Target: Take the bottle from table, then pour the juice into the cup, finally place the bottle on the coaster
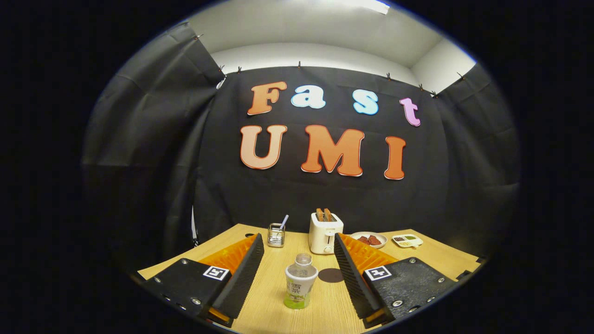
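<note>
A small clear bottle with a green-and-white label and no cap stands upright on the wooden table. It sits between my two fingers, which stand wide apart and touch nothing. My gripper is open, with its tips reaching past the bottle. A dark round coaster lies flat just right of the bottle and a little beyond it, close to the right finger. A clear glass cup with a straw in it stands farther back, beyond the left finger.
A white toaster with two slices of toast stands at the back of the table, past the coaster. To its right are a plate of dark red food and a small divided dish.
</note>
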